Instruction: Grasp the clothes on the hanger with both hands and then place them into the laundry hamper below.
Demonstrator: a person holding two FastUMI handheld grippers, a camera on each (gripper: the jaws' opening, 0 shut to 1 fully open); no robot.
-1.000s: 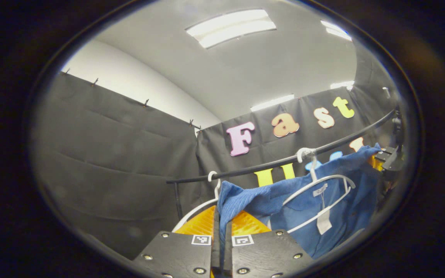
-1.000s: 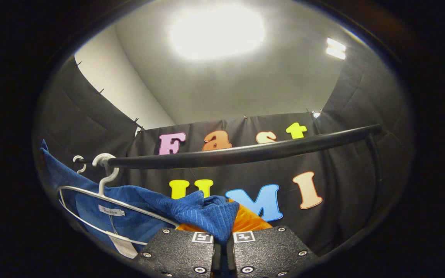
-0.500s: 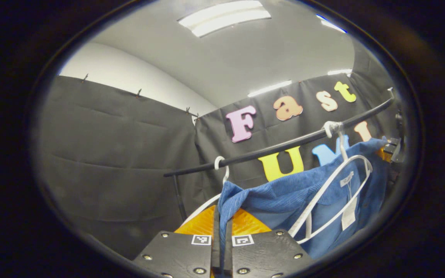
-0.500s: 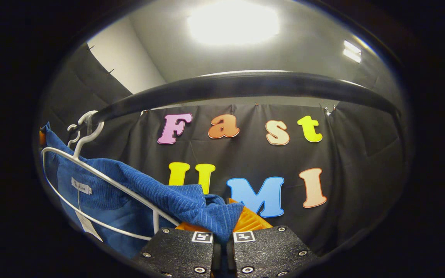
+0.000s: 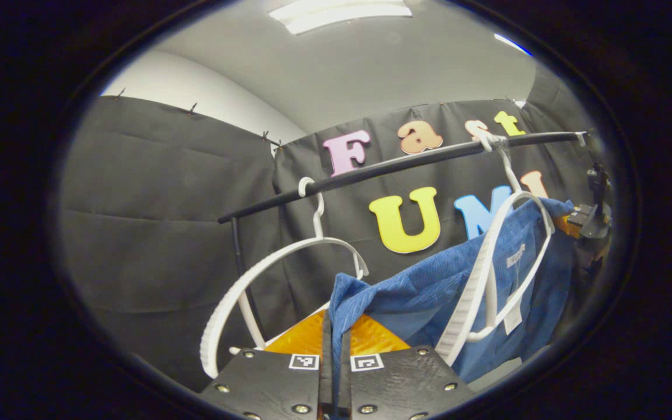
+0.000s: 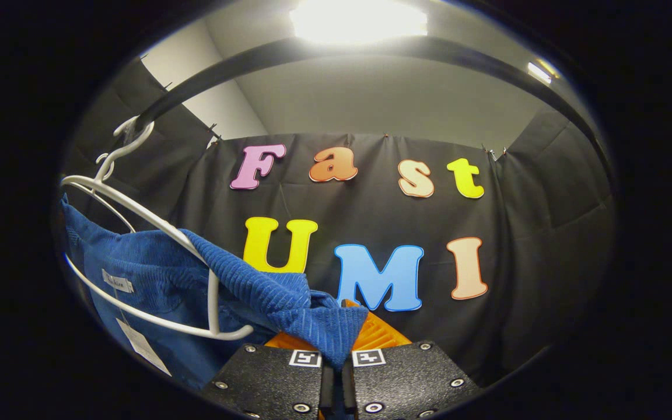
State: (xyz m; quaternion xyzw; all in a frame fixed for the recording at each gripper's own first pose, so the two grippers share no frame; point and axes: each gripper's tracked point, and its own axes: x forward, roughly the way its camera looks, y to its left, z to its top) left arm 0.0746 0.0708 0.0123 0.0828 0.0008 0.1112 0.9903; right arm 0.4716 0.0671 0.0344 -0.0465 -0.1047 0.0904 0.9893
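Now both tools clamp the blue shirt: left tool and right tool each at a shoulder, cloth stretched between, white hanger half-slipped; hamper presumably below.

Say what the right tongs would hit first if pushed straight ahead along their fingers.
Past the blue garment pinched in the right tongs, the line probably runs clear to the booth's black cloth wall; depth is uncertain. The white hanger sits off to the side.

The shirt was blue with fine ribbing, both hangers were white, and the rail was black.
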